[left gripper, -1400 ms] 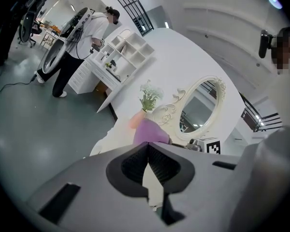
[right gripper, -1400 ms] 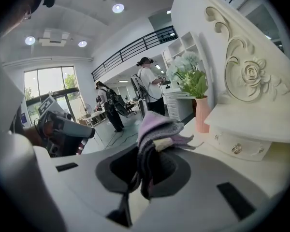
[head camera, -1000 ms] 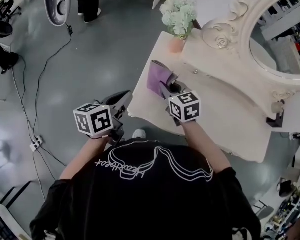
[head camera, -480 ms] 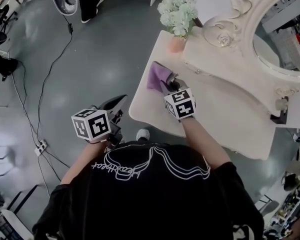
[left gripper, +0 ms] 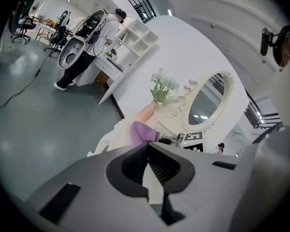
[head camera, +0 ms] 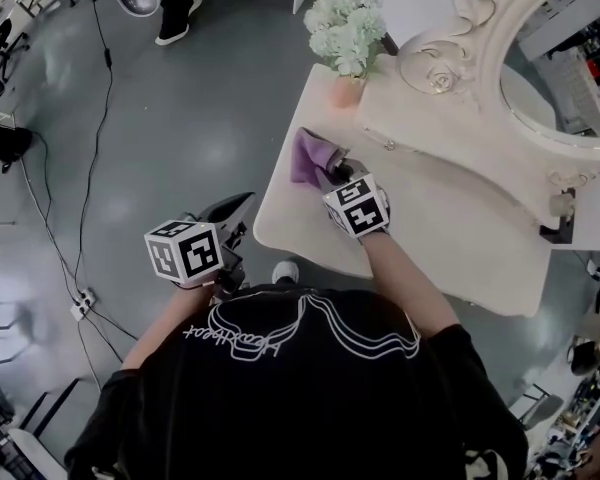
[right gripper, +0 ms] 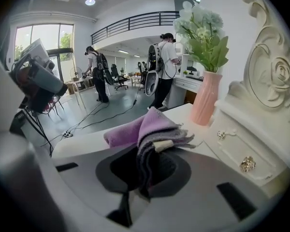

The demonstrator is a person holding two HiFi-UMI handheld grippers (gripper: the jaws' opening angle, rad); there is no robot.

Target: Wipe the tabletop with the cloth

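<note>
A folded purple cloth (head camera: 308, 155) lies on the left part of the cream dressing table (head camera: 450, 230), and my right gripper (head camera: 333, 175) is shut on its near edge. In the right gripper view the cloth (right gripper: 146, 128) bunches up out of the right gripper (right gripper: 147, 167), with grey layers pinched between the jaws. My left gripper (head camera: 236, 214) hangs over the floor just off the table's left front corner, and its jaws meet with nothing between them. From the left gripper (left gripper: 147, 158) I see the cloth (left gripper: 142, 131) ahead.
A pink vase of pale flowers (head camera: 346, 38) stands at the table's far left corner, just beyond the cloth. An ornate oval mirror (head camera: 540, 58) and small drawers (right gripper: 241, 153) line the back. Cables (head camera: 75, 188) run over the grey floor; people stand far off.
The right gripper has slid the cloth a little toward the table's left edge, and the cloth looks more bunched. The left gripper has barely moved.
</note>
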